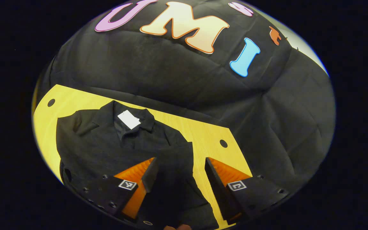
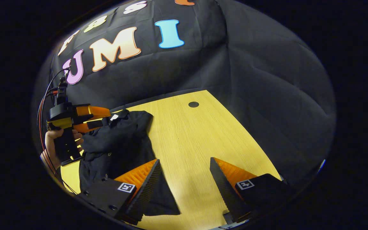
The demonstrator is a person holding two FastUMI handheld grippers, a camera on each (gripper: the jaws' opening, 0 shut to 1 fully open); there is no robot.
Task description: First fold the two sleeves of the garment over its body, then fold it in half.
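Dark jacket [image 1: 113,143] lies collar-away on table [image 1: 209,134], its edge btwn spread left gripper [image 1: 180,182] fingers (nearer), right gripper [image 2: 185,185] spread beside hem, both holding nothing

A pale yellow wooden table [image 2: 184,140] with a visible grain and round dark holes near its far corners [image 2: 193,104] carries a black collared garment [image 1: 107,147]. The garment lies flat toward the table's left side, collar at the far edge, a small white tag [image 1: 128,119] at the neck. The table's right part is bare wood.
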